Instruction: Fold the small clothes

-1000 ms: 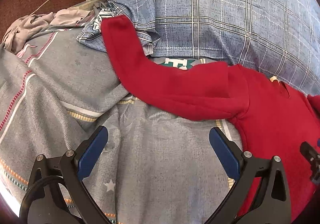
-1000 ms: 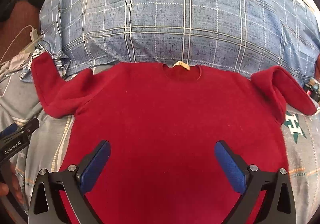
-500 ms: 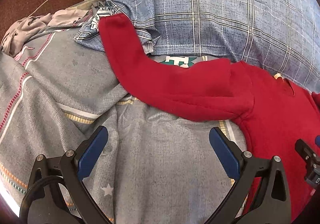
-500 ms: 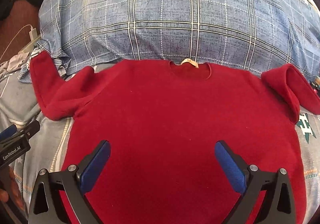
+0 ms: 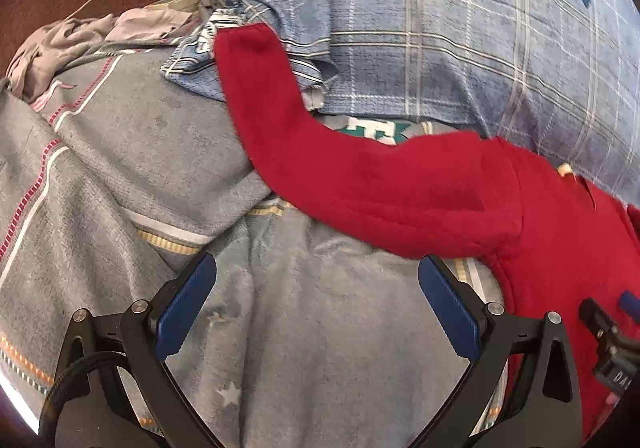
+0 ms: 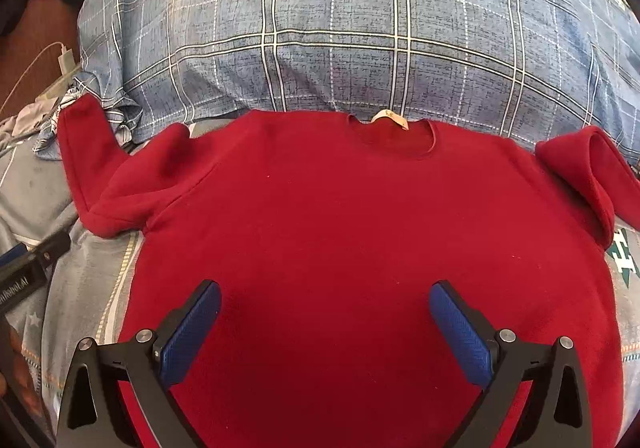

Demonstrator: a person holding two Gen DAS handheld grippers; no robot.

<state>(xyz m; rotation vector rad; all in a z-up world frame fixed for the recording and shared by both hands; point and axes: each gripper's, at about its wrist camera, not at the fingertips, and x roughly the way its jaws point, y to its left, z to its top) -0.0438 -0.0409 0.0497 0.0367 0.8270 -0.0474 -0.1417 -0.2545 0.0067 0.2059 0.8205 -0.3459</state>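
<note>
We hold the left gripper [image 5: 316, 300] and right gripper [image 6: 325, 322] wide, empty, above the red sweater [image 6: 340, 232] spread flat on the bedspread [image 5: 312, 348] beside the pillow [image 6: 340, 27]. Soft, thick, limp; we'd pinch its sleeve cuff [image 5: 244, 43].

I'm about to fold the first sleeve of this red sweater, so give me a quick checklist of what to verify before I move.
1. Left gripper open, nothing held: ok.
2. Right gripper open, nothing held: ok.
3. Sweater body flat, neck toward the pillow: ok.
4. Left sleeve spread out: not ok, its cuff rides up on the pillow corner.
5. Right sleeve spread out: not ok, it is doubled over on itself.
6. Hem straight: cannot tell, it is out of view below the jaws.
</note>
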